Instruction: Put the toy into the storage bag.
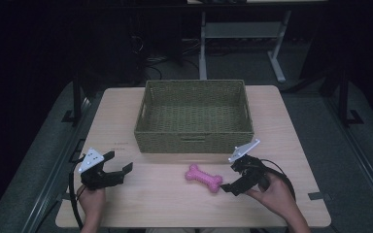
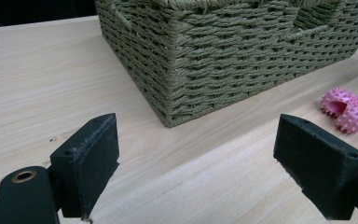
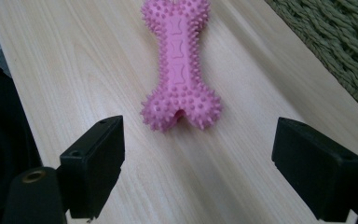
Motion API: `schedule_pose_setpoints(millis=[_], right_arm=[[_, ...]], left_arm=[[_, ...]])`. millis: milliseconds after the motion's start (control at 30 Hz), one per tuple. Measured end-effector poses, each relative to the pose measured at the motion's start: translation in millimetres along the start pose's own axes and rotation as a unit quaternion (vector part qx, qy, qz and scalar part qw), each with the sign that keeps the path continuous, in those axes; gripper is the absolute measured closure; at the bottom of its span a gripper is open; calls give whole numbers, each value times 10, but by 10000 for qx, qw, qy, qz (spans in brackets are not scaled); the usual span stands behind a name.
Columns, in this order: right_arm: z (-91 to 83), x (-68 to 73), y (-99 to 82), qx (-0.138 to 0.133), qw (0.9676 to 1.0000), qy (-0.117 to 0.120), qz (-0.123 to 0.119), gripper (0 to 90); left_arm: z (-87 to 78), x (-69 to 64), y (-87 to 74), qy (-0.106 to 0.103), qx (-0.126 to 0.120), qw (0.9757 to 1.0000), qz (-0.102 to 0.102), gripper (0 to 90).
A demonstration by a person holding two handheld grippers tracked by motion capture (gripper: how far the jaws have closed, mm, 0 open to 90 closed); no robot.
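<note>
Pale wooden desk carries, nearest, the left hand-held gripper at 8 o'clock and right hand-held gripper at 5 o'clock, both with jaws apart and empty. Just beyond the right one lies a pink spiky bone toy, with the woven basket at 12 o'clock. Judging by this, the approach is in hand; next the right should advance, straddle the toy's near end and close.

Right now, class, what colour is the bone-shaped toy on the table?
The toy is pink, covered in small spikes; the right gripper view shows it best.

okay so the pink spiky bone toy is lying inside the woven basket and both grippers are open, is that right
Not quite. The pink bone toy lies on the table in front of the woven basket, not inside it; the high view shows this, with the basket holding nothing. The rest holds: the left gripper and the right gripper are both open, jaws wide apart.
</note>
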State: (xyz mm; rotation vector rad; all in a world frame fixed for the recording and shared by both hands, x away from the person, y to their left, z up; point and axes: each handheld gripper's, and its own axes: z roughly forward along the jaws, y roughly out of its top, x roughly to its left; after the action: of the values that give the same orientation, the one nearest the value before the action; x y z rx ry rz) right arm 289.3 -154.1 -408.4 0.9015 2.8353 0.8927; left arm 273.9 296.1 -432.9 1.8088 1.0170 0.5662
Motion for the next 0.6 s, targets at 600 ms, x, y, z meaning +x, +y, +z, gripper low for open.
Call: schedule_pose_setpoints(millis=[600], right_arm=[[164, 28, 321, 236, 9991, 252, -257, 167]], left_arm=[[-16, 35, -2, 11, -24, 10000, -49, 136]])
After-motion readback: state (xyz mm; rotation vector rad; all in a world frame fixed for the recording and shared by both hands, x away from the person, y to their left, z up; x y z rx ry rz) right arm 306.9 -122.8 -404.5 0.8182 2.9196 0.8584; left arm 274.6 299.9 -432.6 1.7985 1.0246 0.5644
